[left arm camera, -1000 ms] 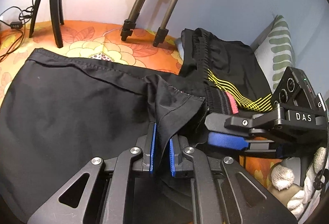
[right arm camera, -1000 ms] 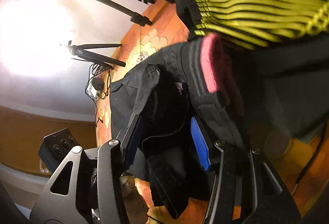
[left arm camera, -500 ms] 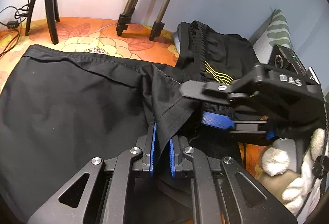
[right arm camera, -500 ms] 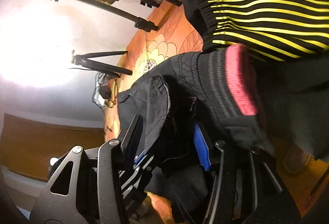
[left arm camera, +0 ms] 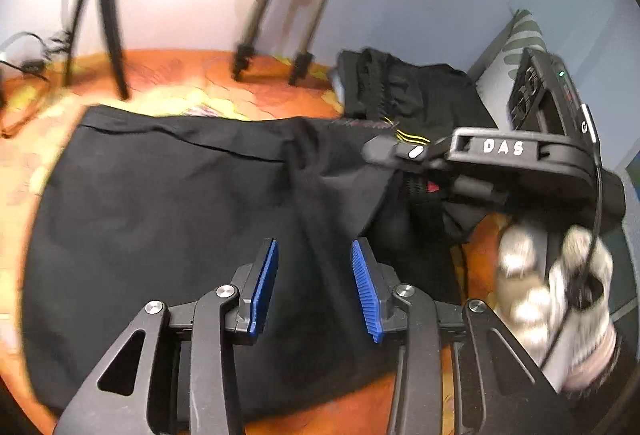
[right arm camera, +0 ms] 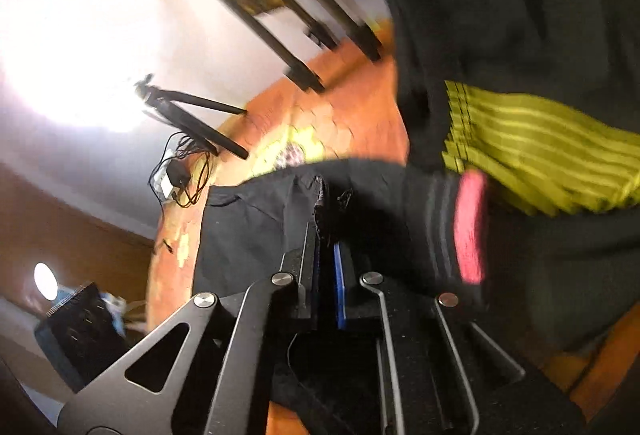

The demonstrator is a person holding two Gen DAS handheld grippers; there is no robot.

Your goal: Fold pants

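On the orange floral bedspread point(left arm camera: 168, 75) the black pants point(left arm camera: 160, 203) lie spread flat, their raised fold running toward the right gripper point(right arm camera: 326, 231). Its jaws have just been closing and now pinch a ridge of the black cloth, where half a second ago they stood apart around it. Over the pants, the left gripper point(left arm camera: 314, 287) has just been opening: its blue pads point(left arm camera: 264, 287) stand moderately apart with cloth beneath them, no longer clamping the fold. Behind, a second dark garment with yellow stripes point(right arm camera: 552, 151) lies heaped. No containers show.
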